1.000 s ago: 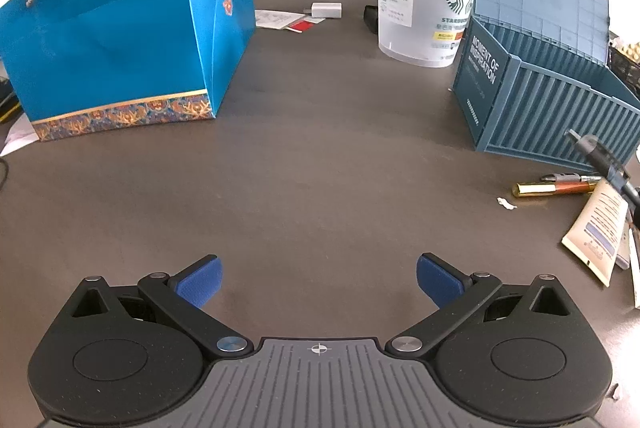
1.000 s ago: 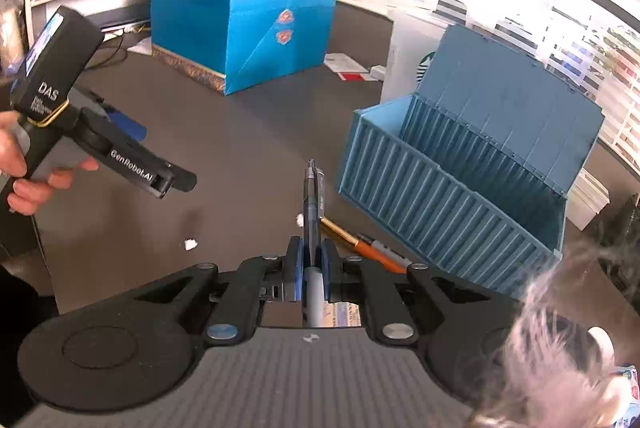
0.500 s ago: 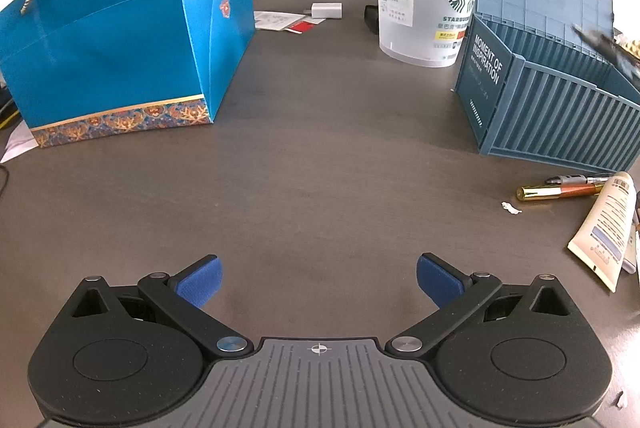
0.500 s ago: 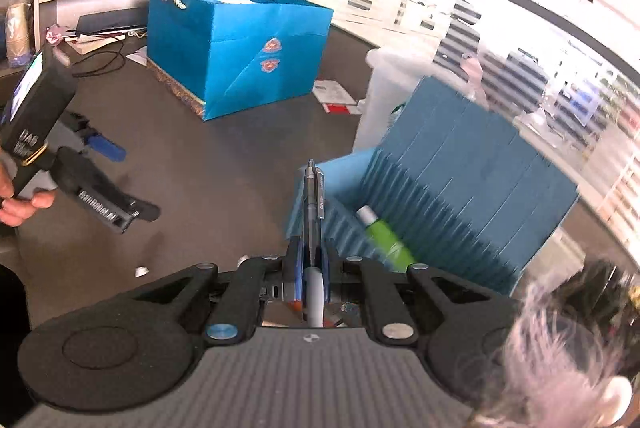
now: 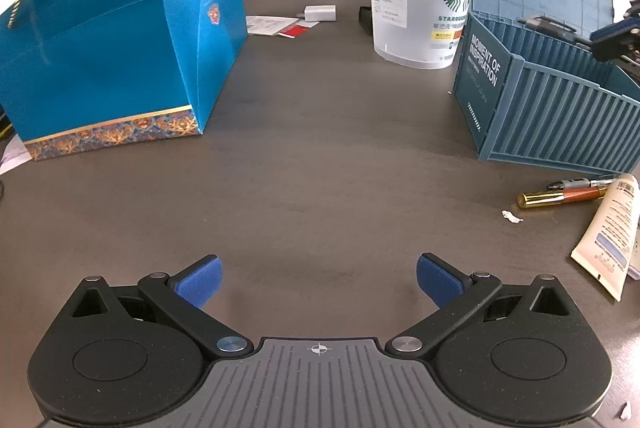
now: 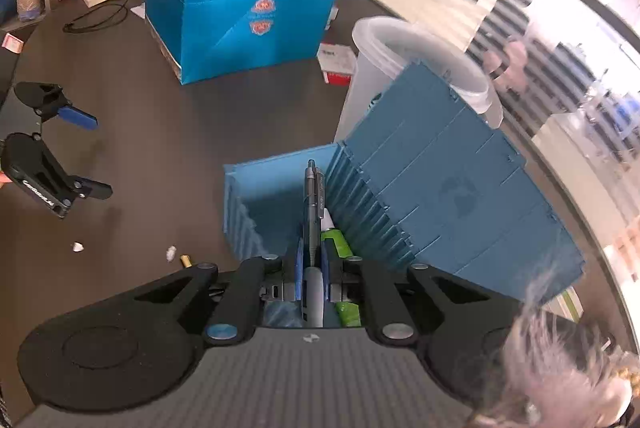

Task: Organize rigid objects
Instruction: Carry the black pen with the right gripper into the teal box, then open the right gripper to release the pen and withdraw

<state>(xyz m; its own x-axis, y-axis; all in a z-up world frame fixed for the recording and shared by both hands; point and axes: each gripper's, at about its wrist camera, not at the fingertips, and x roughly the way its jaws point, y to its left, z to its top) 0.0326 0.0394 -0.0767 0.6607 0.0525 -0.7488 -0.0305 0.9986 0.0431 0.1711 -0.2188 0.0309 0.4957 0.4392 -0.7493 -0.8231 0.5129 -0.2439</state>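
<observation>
Now the pen [image 6: 313, 212] sits clamped between the right gripper's [image 6: 311, 270] fingers [image 6: 298, 276].

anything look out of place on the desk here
Yes: small white paper scraps litter the tabletop, and two pens and a cream tube lie loose beside the blue container box rather than inside it.

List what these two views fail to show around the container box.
- Box floor, right wrist view: partly hidden behind the right gripper and its pen.
- Green tube: lower end covered by the gripper.
- Cream tube, left wrist view: print too small.
- Cup label: text unreadable.
</observation>
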